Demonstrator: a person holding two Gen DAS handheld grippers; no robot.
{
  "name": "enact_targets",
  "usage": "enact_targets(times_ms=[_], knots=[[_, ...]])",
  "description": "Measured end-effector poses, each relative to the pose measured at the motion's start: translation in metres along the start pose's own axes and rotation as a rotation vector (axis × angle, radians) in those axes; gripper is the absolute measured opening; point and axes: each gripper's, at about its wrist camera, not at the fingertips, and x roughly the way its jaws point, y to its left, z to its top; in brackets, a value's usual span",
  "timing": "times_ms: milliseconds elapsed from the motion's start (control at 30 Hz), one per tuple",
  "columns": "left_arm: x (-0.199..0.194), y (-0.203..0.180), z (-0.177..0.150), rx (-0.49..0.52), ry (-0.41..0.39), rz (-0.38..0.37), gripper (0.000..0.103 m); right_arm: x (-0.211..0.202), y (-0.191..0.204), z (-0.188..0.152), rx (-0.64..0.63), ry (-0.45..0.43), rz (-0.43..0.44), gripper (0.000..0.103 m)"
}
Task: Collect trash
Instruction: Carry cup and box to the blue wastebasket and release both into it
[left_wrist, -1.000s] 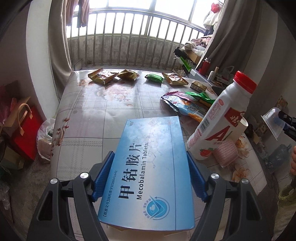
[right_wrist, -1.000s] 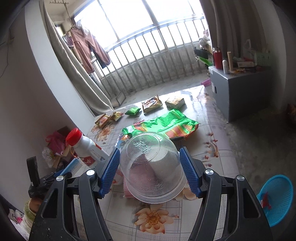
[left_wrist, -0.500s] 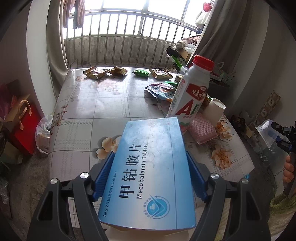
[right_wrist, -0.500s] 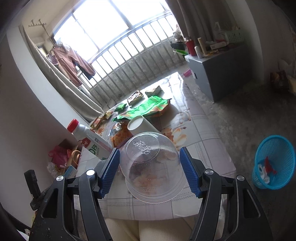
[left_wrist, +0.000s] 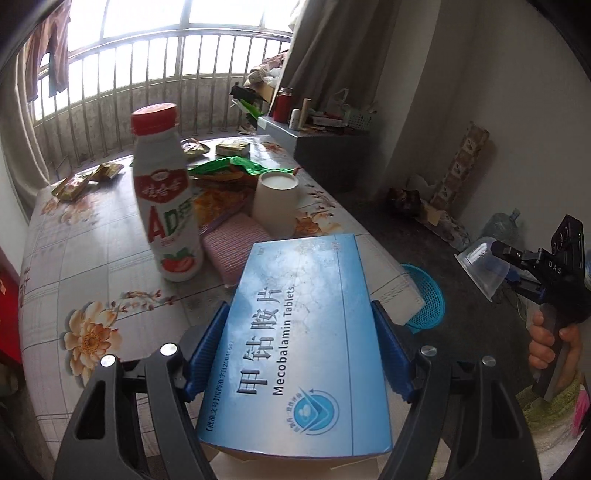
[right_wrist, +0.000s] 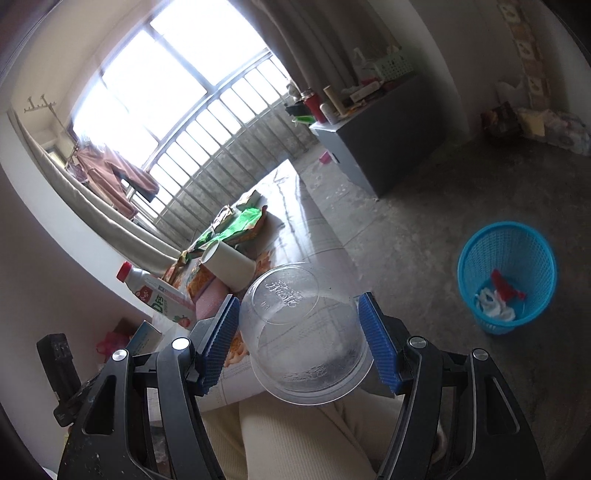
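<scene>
My left gripper (left_wrist: 299, 332) is shut on a blue Mecobalamin tablet box (left_wrist: 295, 332), held above the table's near right corner. My right gripper (right_wrist: 299, 332) is shut on a clear plastic cup (right_wrist: 299, 328), held off the table's edge over the floor; it also shows in the left wrist view (left_wrist: 480, 269). A blue mesh trash basket (right_wrist: 506, 273) stands on the floor to the right with some scraps inside; the left wrist view shows it (left_wrist: 426, 295) partly behind the table corner.
On the floral table (left_wrist: 92, 280) stand a white AD drink bottle with a red cap (left_wrist: 164, 199), a white paper cup (left_wrist: 275, 205), a pink cloth (left_wrist: 232, 247) and several snack wrappers (left_wrist: 221, 170). A grey cabinet (right_wrist: 376, 144) stands beyond.
Both grippers have pulled back from the table and swung right, still holding the box and the cup. The blue basket has come into fuller view.
</scene>
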Motion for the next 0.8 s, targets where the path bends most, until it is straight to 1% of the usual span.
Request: enact_targets(times_ms=[100, 233, 333, 467, 567, 667, 733, 800], knots=[[0.019, -0.041, 0.016, 0.062, 0.013, -0.069, 0.073, -0.016, -0.023, 0.001, 0.038, -0.034, -0.023, 0.062], [0.051, -0.091, 0.038, 0.115, 0.063, -0.189, 0.073, -0.031, -0.057, 0.001, 0.098, -0.064, -0.062, 0.062], [0.083, -0.135, 0.053, 0.178, 0.105, -0.236, 0.073, -0.038, -0.083, 0.002, 0.143, -0.089, -0.103, 0.062], [0.132, -0.186, 0.066, 0.222, 0.174, -0.309, 0.073, -0.043, -0.121, 0.001, 0.223, -0.115, -0.156, 0.062], [0.172, -0.226, 0.074, 0.258, 0.213, -0.327, 0.073, -0.04, -0.152, 0.0, 0.29, -0.118, -0.194, 0.062], [0.214, -0.261, 0.077, 0.277, 0.259, -0.347, 0.074, -0.027, -0.18, 0.003, 0.353, -0.109, -0.222, 0.062], [0.243, -0.28, 0.078, 0.304, 0.282, -0.327, 0.074, -0.017, -0.196, 0.007, 0.389, -0.107, -0.237, 0.062], [0.27, -0.298, 0.08, 0.348, 0.281, -0.276, 0.075, -0.006, -0.213, 0.013, 0.42, -0.117, -0.253, 0.062]])
